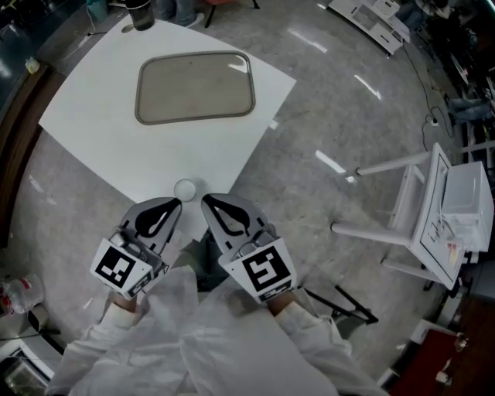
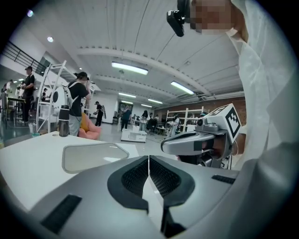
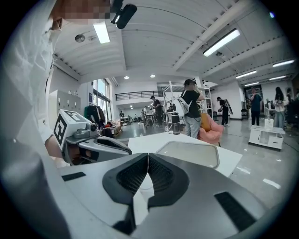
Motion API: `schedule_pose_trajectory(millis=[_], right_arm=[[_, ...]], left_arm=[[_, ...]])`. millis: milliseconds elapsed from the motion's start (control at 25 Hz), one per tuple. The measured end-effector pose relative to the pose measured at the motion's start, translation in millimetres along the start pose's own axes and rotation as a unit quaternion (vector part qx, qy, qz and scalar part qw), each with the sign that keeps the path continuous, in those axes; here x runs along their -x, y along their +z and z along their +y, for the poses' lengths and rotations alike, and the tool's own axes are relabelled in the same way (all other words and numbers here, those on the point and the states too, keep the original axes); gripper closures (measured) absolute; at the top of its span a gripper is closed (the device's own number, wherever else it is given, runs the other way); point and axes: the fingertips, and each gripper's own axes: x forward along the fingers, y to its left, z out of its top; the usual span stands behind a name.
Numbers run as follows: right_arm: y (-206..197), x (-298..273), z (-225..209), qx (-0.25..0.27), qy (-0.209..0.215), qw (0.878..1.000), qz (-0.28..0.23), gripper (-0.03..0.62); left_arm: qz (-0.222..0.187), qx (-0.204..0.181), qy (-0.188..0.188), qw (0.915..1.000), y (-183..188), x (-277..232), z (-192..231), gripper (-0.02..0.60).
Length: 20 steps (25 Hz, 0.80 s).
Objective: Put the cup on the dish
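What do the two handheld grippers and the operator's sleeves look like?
Both the left gripper and right gripper have grey, rounded shells with black ribbed pads. Each carries a white cube with black square markers. The sleeves are white. No cables show on them.

Table (image 1: 93, 124): plain white, no pattern. Dish (image 1: 195, 87): dull grey-beige, unpatterned, with a paler rim. Cup (image 1: 185, 189): white. Left gripper (image 1: 178, 203) and right gripper (image 1: 205, 200): grey shells, with black, finely ribbed pads (image 2: 135, 177). Cube (image 1: 121, 268) on each gripper: black-and-white square markers. Sleeves (image 1: 193, 332): white. Floor (image 1: 332, 100): mottled grey with bright light streaks. Bottle (image 1: 140, 14): dark.
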Motion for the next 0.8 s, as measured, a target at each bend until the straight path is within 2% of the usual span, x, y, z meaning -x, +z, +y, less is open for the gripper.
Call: schedule_pose_trajectory(millis=[360, 440, 680, 800], right_arm=[[-21, -19, -7, -0.015, 0.008, 1.0, 0.025, 0.582], [-25, -22, -6, -0.026, 0.01, 0.999, 0.028, 0.581], [-38, -27, -10, -0.043, 0.009, 0.998, 0.038, 0.582], [-48, -26, -12, -0.061, 0.005, 0.997, 0.047, 0.582]], left_arm=[[0.018, 0.006, 0.002, 0.9998, -26, -5, 22, 0.564], [0.022, 0.012, 0.01, 0.9996, -31, -6, 26, 0.514], [0.035, 0.031, 0.033, 0.9984, -48, -12, 37, 0.451], [0.047, 0.048, 0.04, 0.997, -59, -17, 40, 0.396]])
